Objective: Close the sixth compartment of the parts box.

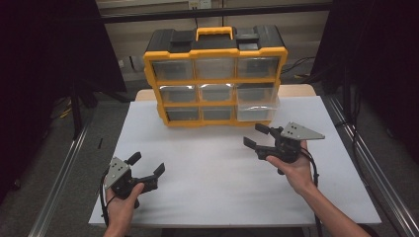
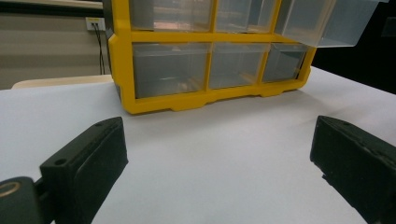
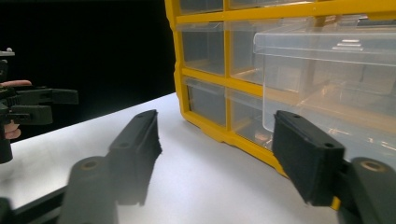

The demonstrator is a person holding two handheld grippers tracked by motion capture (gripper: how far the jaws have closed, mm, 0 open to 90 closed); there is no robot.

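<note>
Right gripper (image 1: 258, 136) hovers just off the pulled-out clear drawer (image 1: 256, 109) at the lower right of the yellow organizer (image 1: 215, 76), which stands at the far edge of the white surface (image 1: 222, 182); its fingers stand partly open with nothing between them, probably lined up to work that drawer. Left gripper (image 1: 147, 165) waits near the surface's near left corner, fingers wide and empty, seemingly kept clear. Dark curtains flank the surface; a pale wall lies behind.

The organiser (image 2: 210, 56) is cut off by the top edge in both gripper views; what its lower drawers (image 3: 261, 135) hold is too blurred to tell.
</note>
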